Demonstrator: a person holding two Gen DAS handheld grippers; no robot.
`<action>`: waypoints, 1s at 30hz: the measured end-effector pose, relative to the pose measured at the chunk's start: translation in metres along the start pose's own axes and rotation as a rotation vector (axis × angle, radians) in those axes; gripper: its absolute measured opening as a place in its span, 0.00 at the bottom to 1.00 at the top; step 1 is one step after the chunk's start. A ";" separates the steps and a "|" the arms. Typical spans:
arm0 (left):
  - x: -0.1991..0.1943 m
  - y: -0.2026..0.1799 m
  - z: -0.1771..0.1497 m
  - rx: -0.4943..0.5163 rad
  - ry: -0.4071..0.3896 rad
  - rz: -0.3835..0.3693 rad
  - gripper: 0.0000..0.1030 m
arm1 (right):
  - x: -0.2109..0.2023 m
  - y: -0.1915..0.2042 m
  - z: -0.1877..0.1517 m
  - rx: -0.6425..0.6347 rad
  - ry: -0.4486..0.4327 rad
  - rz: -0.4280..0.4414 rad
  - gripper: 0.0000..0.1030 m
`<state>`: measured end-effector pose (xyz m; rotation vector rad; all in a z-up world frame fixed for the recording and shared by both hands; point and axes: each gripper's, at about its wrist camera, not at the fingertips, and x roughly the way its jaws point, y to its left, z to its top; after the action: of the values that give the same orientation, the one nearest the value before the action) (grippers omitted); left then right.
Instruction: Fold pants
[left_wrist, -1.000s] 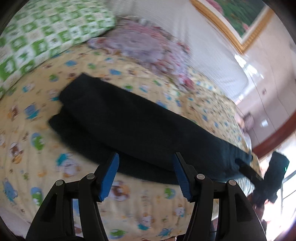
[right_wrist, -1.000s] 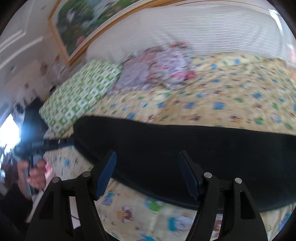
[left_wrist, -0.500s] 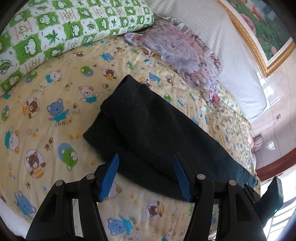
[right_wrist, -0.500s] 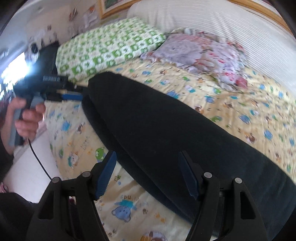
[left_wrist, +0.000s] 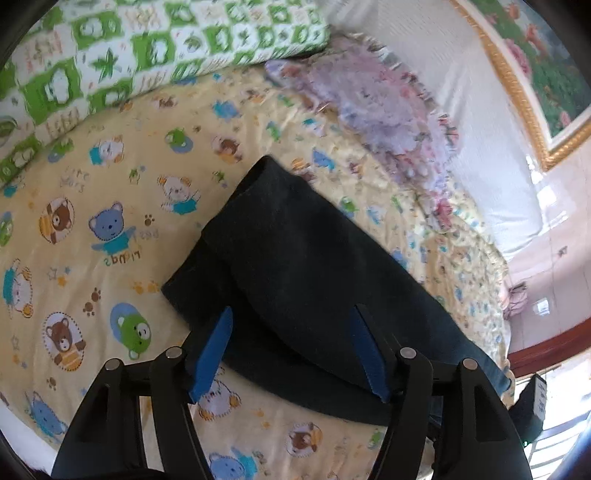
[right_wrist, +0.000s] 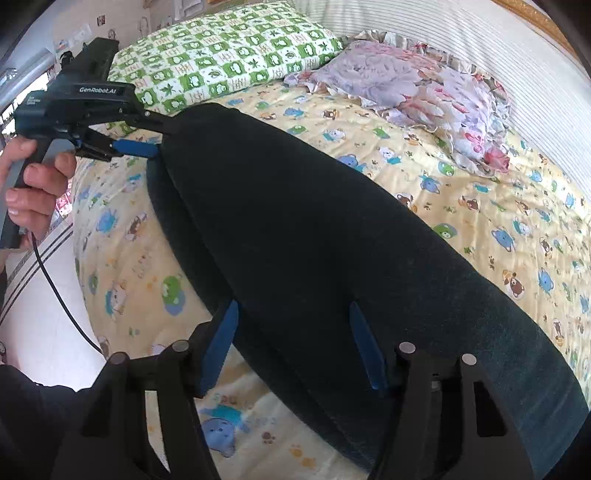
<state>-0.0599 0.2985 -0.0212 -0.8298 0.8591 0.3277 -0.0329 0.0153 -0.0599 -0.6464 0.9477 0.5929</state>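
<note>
Dark navy pants (left_wrist: 303, 258) lie folded lengthwise in a long strip across the yellow bear-print bedsheet (left_wrist: 92, 240). My left gripper (left_wrist: 291, 312) hovers over the near edge of one end of them; its jaws are opening and the blue pads press on nothing. In the right wrist view that left gripper (right_wrist: 159, 136) sits at the far end of the pants (right_wrist: 314, 221), held by a hand (right_wrist: 29, 184). My right gripper (right_wrist: 291, 306) hangs low over the strip's near edge; its jaws are closing, with cloth below the gap and the pads clear of it.
A green-and-white checked pillow (right_wrist: 229, 55) and a lilac floral pillow (right_wrist: 406, 81) lie at the head of the bed. The bed's edge drops to a white floor (right_wrist: 44, 295) on the left, where a black cable (right_wrist: 55, 288) hangs. A framed painting (left_wrist: 535, 74) hangs on the wall.
Both views have rolled and dropped closer to the pants. In the right wrist view the left gripper has moved in from the bed's side to the end of the pants.
</note>
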 end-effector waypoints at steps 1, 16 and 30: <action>0.003 0.002 0.001 -0.010 0.002 -0.002 0.65 | 0.002 0.000 0.000 -0.004 0.003 0.000 0.62; -0.017 -0.011 -0.003 0.020 -0.086 0.018 0.06 | -0.021 -0.011 0.005 0.027 -0.098 -0.003 0.07; -0.012 0.010 -0.019 0.064 -0.065 0.043 0.07 | -0.017 -0.002 -0.009 0.025 -0.058 0.076 0.07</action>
<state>-0.0837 0.2914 -0.0240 -0.7391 0.8236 0.3611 -0.0443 0.0039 -0.0482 -0.5700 0.9271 0.6624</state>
